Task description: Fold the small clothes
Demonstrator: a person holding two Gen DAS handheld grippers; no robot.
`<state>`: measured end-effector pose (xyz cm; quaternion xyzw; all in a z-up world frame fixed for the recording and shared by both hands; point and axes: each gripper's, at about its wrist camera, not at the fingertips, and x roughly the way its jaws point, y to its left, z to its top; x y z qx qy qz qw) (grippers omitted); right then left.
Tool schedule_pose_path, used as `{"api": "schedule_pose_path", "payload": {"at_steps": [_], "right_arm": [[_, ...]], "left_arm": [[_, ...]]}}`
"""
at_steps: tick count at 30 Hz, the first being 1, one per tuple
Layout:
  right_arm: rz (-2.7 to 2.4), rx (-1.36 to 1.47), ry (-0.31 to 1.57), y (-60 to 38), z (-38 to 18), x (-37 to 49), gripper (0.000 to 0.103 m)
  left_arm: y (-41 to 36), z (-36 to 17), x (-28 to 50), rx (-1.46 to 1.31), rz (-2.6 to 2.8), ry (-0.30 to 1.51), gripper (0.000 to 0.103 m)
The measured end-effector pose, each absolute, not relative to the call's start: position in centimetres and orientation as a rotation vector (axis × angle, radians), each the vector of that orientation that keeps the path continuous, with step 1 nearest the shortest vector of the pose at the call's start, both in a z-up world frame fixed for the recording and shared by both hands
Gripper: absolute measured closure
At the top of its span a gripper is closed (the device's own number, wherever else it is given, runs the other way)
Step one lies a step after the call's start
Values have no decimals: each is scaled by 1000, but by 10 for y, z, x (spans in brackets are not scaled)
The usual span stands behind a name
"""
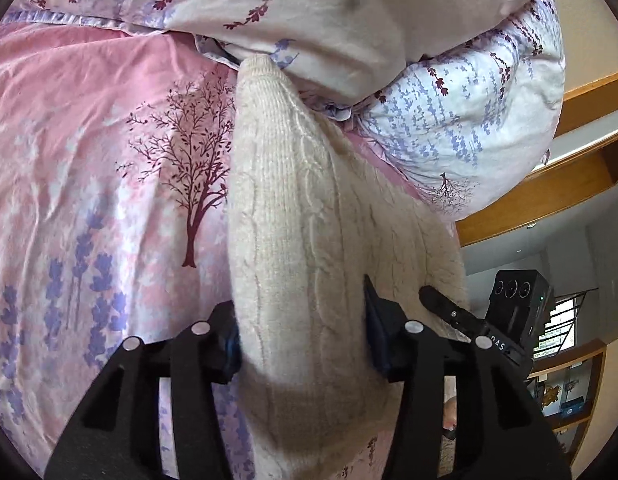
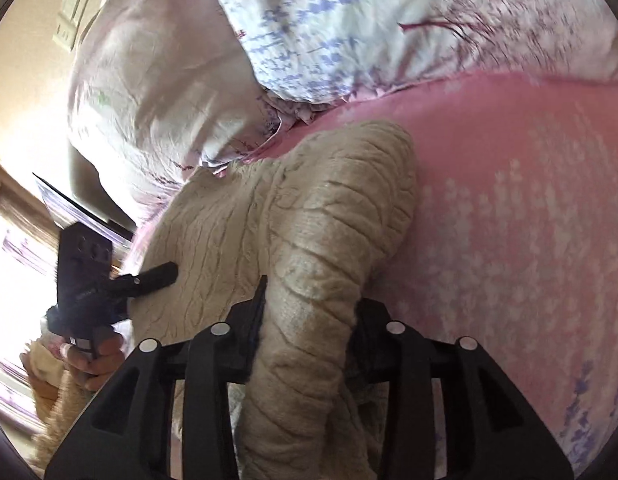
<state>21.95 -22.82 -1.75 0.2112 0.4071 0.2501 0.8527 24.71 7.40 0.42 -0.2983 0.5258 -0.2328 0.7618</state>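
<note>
A cream knitted sweater [image 1: 309,216] lies on a pink floral bedsheet [image 1: 89,140], its far end touching the pillows [image 1: 429,60]. Each of the 2 grippers, left gripper [image 1: 303,336] and right gripper [image 2: 305,320], clamps a bunched near end. The sweater's long axis runs straight ahead from both tools.

Home bedroom: bed with pink tree-print sheet [image 1: 109,168], floral pillows [image 1: 469,128], wooden shelving [image 1: 569,192], wall switch [image 2: 71,12], bright window [image 2: 13,264].
</note>
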Motion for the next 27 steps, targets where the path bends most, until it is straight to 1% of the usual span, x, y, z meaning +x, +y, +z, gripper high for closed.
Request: {"api": "schedule_pose_path", "payload": {"at_steps": [1, 4, 7, 9, 11, 13, 14, 15, 19, 21, 25, 27], "right_arm": [[522, 448, 860, -232, -16, 218, 61], [480, 438, 817, -247, -2, 212, 58], [433, 482, 747, -272, 10, 202, 58], [433, 527, 746, -285, 11, 204, 58], [451, 544, 766, -281, 10, 210, 58], [484, 532, 763, -271, 6, 212, 88], [463, 499, 748, -265, 7, 211, 89], [432, 459, 723, -262, 10, 211, 92], [375, 453, 697, -267, 13, 217, 94], [331, 447, 702, -277, 11, 220, 95], [285, 479, 759, -288, -7, 236, 96], [306, 451, 776, -282, -11, 234, 96]], "left_arm": [[75, 7, 245, -628, -498, 1137, 52], [80, 25, 234, -526, -451, 1087, 51], [84, 54, 218, -412, -384, 967, 51], [76, 75, 209, -351, -385, 883, 50], [61, 89, 200, -280, -411, 839, 47], [45, 92, 197, -221, -441, 843, 45], [36, 91, 196, -195, -457, 856, 45], [29, 87, 196, -180, -469, 872, 45], [16, 69, 197, -157, -480, 925, 46], [13, 63, 197, -159, -483, 932, 47], [9, 59, 197, -143, -480, 932, 47], [6, 58, 197, -122, -467, 929, 46]]}}
